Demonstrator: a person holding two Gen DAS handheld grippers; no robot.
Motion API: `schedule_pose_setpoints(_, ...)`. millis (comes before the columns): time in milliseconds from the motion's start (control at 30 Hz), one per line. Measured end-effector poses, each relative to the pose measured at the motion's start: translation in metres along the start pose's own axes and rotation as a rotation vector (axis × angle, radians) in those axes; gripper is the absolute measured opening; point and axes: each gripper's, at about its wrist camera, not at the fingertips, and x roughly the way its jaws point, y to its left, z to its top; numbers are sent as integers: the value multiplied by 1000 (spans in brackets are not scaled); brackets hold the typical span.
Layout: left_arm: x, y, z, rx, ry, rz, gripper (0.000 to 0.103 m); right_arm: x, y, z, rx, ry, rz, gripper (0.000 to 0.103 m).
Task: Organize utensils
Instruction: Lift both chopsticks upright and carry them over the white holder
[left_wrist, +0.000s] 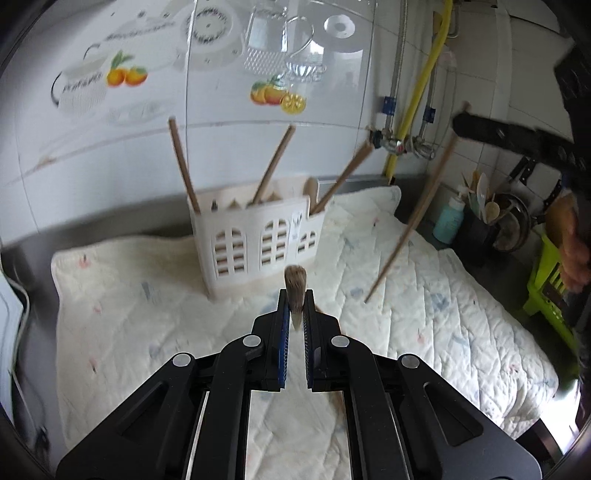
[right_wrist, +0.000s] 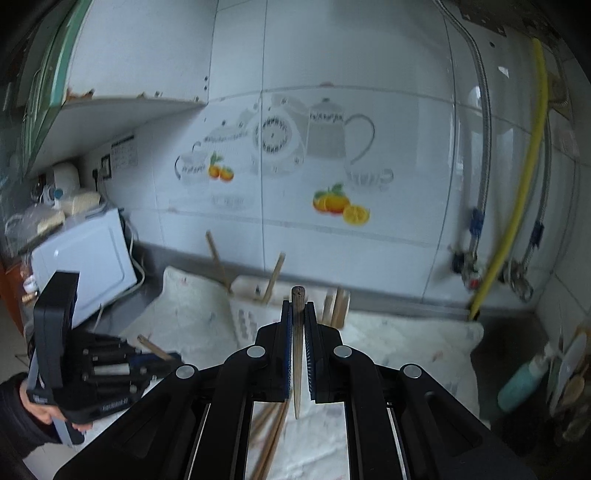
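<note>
Leftmost, seen from the right wrist camera, a white microwave (right_wrist: 86, 266) stands on the desk against the tiled wall. Just in front of it, a person's hand (right_wrist: 37, 410) in a dark sleeve carries the left gripper (left_wrist: 295, 306), which is clenched on the thick end of a wooden chopstick (left_wrist: 295, 291). A padded white cloth (left_wrist: 147, 314) covers the desk. Near its middle stands a white plastic holder (left_wrist: 255, 240) with arched cut-outs, and three more chopsticks lean out of it at different angles: one at the left (left_wrist: 183, 166), one in the middle (left_wrist: 275, 162), one at the right (left_wrist: 343, 177). Further right, the right gripper (right_wrist: 298, 314) is clenched on another chopstick (right_wrist: 297, 350), which hangs slanting above the cloth with its thin tip pointing down. Loose chopsticks (right_wrist: 273, 435) lie on the cloth below this gripper. At the far right, a teal bottle (left_wrist: 448, 218) stands beside a dark pot of wooden spoons (left_wrist: 484, 205).
</note>
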Motion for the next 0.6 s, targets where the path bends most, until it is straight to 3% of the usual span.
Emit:
schedule_pose_setpoints(267,-13,8,57,47,-74,27,5,25,-12,54,25,-74,-10,6)
schedule_pose_setpoints(600,-43,10,147,91,-299,104,5,66,-30,78,68,-115,-74,6)
